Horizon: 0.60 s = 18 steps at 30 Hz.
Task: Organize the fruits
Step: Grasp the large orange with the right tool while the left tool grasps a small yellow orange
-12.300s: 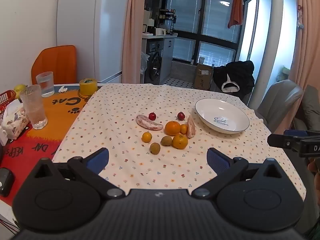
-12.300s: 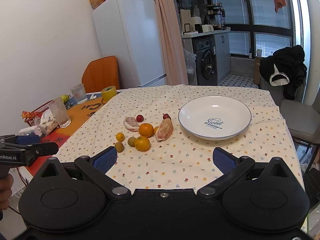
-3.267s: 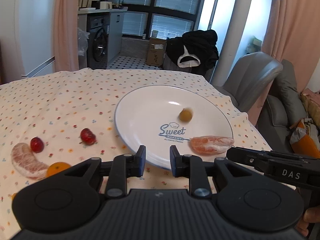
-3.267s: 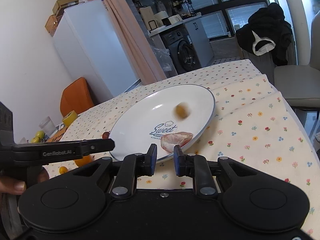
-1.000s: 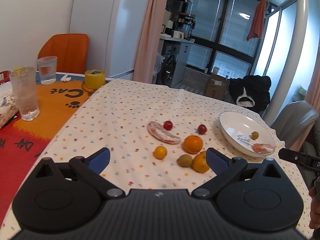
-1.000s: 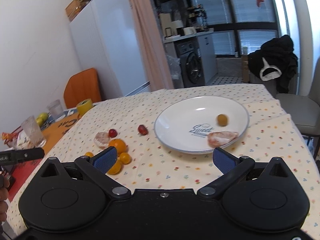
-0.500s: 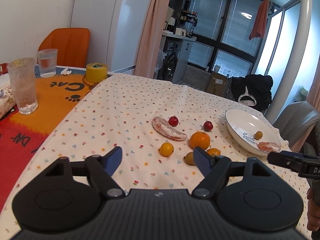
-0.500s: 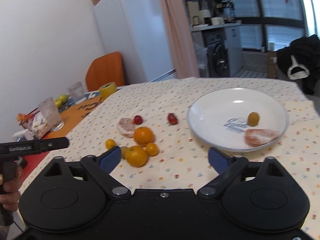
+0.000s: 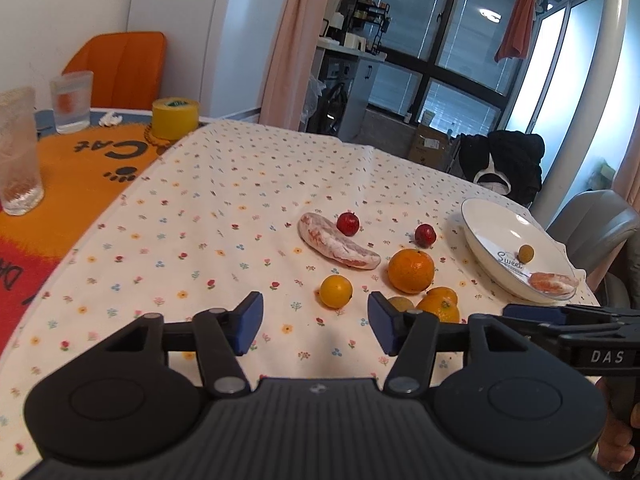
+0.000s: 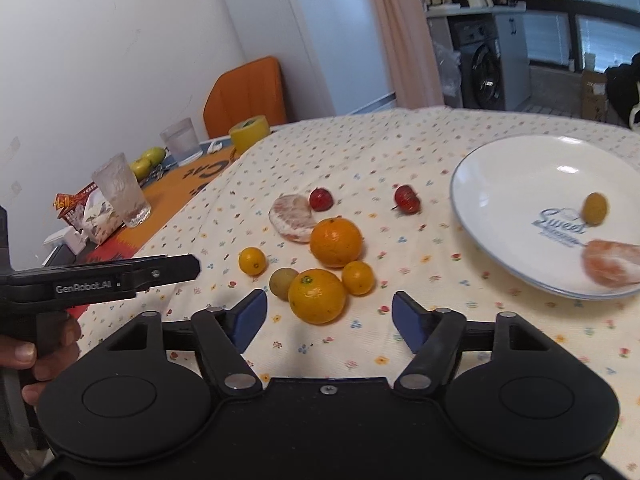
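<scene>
Two grippers were in my views, both with jaws spread wide and holding nothing. My left gripper [image 9: 315, 322] hung over the flowered cloth of the worktop [image 9: 224, 216]; a small yellow fruit [image 9: 336, 291] lay just ahead of the gap between its jaws, nearer the right one. A small green-brown fruit [image 9: 401, 304] sat partly hidden behind the tip of that right jaw, with an orange [image 9: 439, 307] beside it and a larger orange [image 9: 411, 271] further ahead. Beyond these lay a peeled pink citrus wedge [image 9: 338, 241] ahead of the jaws and two small red fruits [image 9: 347, 224], one touching or almost touching the wedge's far side and the other [image 9: 425, 235] ahead and right.

My right gripper [image 10: 327, 320] faced the same cluster from the other side. An orange with a green stem spot [image 10: 317, 295] sat just ahead of its jaws, roughly centred in the gap, with the green-brown fruit touching it on the left-jaw side and a small orange fruit [image 10: 357, 277] on the right-jaw side.

A white plate [image 10: 516, 168] marked "Sweet" stood ahead and well to the right of the right gripper's jaws. It held a small olive-yellow fruit [image 10: 595, 209] and a peeled citrus piece [image 10: 610, 266] near its close rim. Both fruits on the plate were slightly blurred in that view.
</scene>
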### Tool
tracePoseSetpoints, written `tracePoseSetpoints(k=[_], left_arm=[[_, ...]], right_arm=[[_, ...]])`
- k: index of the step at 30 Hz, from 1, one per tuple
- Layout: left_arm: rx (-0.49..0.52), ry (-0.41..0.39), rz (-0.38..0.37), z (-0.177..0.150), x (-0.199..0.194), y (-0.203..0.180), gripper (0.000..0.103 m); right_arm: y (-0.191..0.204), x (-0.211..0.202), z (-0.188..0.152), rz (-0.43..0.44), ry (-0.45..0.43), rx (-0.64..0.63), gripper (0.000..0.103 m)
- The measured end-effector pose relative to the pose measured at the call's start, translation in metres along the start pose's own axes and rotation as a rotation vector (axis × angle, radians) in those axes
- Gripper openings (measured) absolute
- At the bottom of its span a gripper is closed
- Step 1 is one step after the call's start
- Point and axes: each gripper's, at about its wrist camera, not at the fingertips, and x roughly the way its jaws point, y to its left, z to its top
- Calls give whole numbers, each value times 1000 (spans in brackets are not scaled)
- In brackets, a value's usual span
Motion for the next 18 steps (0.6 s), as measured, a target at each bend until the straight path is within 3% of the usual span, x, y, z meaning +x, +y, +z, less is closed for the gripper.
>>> tracePoseSetpoints(k=[4,12,15,18], left_arm=[[4,24,-11,2,17,2,53],[7,53,-29,8,42,3,48],[15,66,-42,8,50,1,48],[19,82,-48,9,58,0,44]], right_arm=[[1,13,1,18,22,-5,65],[-1,33,6,46,62,9,50],[-3,38,6,58,78,21,39],[-8,40,6,76,72,26,37]])
